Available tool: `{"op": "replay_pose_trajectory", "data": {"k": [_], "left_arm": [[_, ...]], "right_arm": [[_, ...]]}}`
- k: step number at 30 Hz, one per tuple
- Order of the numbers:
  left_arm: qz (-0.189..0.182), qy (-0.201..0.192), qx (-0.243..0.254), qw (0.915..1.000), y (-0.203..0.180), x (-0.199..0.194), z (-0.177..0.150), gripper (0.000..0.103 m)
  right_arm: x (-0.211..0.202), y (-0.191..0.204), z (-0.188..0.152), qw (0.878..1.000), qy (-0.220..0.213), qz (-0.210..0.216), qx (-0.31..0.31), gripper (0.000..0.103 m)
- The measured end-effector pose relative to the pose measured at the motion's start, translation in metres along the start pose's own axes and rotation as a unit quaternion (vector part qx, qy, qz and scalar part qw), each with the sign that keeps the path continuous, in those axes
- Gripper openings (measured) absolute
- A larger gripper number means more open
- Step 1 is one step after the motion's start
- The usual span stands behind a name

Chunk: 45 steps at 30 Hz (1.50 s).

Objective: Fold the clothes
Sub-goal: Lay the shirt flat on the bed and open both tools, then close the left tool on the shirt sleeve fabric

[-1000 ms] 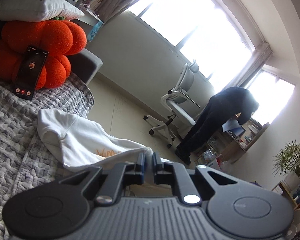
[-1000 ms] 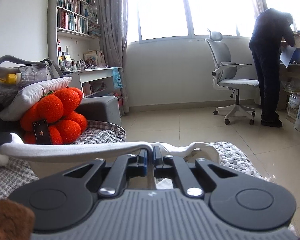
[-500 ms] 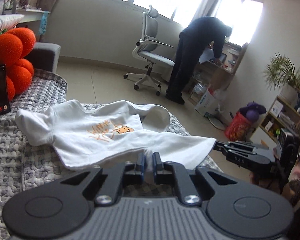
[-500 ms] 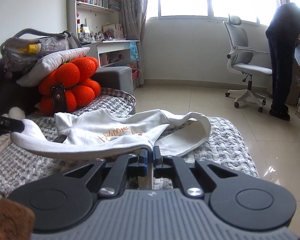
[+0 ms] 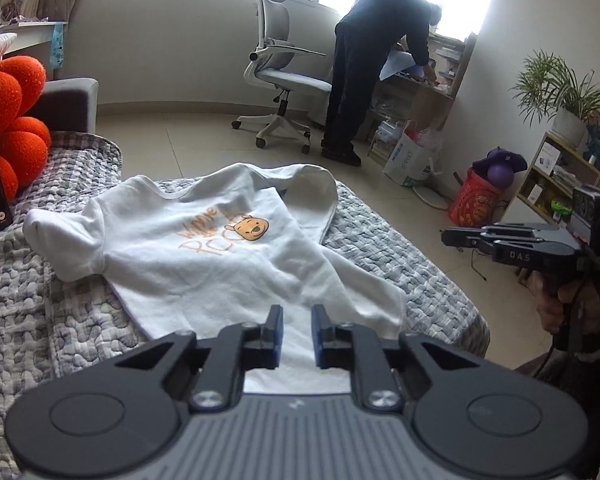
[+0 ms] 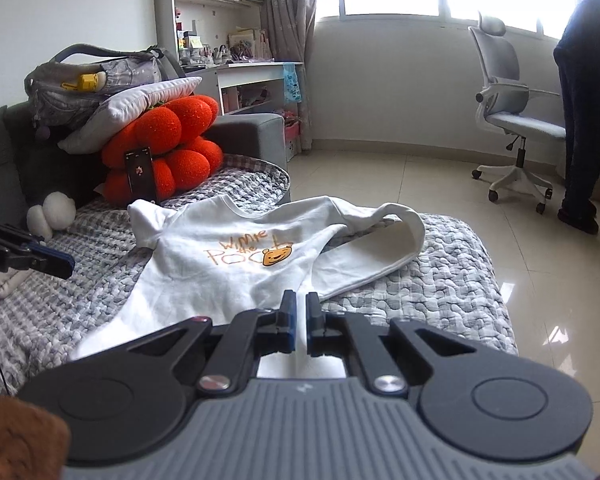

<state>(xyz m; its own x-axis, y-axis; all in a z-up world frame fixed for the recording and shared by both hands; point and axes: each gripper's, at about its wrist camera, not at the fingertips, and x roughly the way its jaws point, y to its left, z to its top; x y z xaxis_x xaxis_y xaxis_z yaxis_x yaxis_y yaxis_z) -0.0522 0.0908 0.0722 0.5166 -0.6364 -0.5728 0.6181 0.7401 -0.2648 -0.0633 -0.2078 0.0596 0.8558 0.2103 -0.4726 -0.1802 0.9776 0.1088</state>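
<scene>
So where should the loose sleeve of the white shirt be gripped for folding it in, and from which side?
Probably at the cuff end of the sleeve, coming from the floor side of the white shirt. This sleeve lies bent outward on the grey blanket, its edge raised and free, so a hand-held gripper could pinch it and carry it across the print.

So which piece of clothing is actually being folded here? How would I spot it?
Look at the grey quilted cover spread over the couch, in front of the orange knobbly cushion. Lying spread out on it is a small white top. It is the only garment there, and it has orange lettering and a yellow bear face printed on the chest.
</scene>
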Motion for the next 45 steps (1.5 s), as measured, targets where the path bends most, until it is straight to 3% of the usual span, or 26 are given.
{"op": "replay_pose_trajectory", "data": {"k": [2,8,13,16,17,20,23,27,30,35,40,43,44,45], "left_arm": [[0.008,-0.01,-0.01,0.9999,0.001,0.001,0.001,0.051],[0.047,-0.001,-0.038,0.9982,0.013,0.022,0.004,0.052],[0.083,-0.002,-0.075,0.9937,0.03,0.041,0.008,0.063],[0.115,-0.004,-0.115,0.9866,0.05,0.053,0.009,0.071],[0.128,-0.001,-0.132,0.983,0.058,0.058,0.009,0.075],[0.169,0.0,-0.187,0.9678,0.085,0.07,0.007,0.078],[0.215,-0.01,-0.25,0.9439,0.113,0.079,0.005,0.081],[0.246,-0.06,-0.326,0.9107,0.147,0.079,0.003,0.081],[0.273,-0.082,-0.34,0.8963,0.16,0.083,0.005,0.081],[0.292,-0.102,-0.356,0.8818,0.176,0.095,0.008,0.081],[0.288,-0.136,-0.365,0.8749,0.185,0.103,0.008,0.074],[0.286,-0.158,-0.364,0.8723,0.188,0.105,0.006,0.059],[0.281,-0.164,-0.365,0.8723,0.189,0.106,0.005,0.047],[0.27,-0.171,-0.368,0.8734,0.189,0.106,0.005,0.027]], "right_arm": [[0.003,-0.004,-0.001,1.0,-0.001,0.003,0.013,0.016],[0.021,-0.013,0.002,0.999,0.003,0.025,0.048,0.017],[0.044,-0.017,0.007,0.997,0.008,0.034,0.066,0.018],[0.059,-0.017,0.009,0.996,0.017,0.041,0.078,0.019],[0.064,-0.017,0.009,0.996,0.018,0.042,0.082,0.022],[0.078,-0.014,0.011,0.995,0.024,0.043,0.087,0.043],[0.093,-0.006,0.014,0.995,0.038,0.051,0.074,0.044],[0.111,-0.001,0.016,0.994,0.056,0.054,0.071,0.048],[0.124,-0.002,0.015,0.993,0.073,0.057,0.078,0.048],[0.138,-0.006,0.018,0.99,0.092,0.056,0.092,0.049],[0.15,-0.009,0.018,0.987,0.103,0.052,0.116,0.049],[0.156,-0.008,0.017,0.983,0.109,0.051,0.136,0.05],[0.158,-0.007,0.018,0.983,0.11,0.049,0.138,0.05],[0.159,-0.006,0.019,0.984,0.109,0.046,0.136,0.05]]}}
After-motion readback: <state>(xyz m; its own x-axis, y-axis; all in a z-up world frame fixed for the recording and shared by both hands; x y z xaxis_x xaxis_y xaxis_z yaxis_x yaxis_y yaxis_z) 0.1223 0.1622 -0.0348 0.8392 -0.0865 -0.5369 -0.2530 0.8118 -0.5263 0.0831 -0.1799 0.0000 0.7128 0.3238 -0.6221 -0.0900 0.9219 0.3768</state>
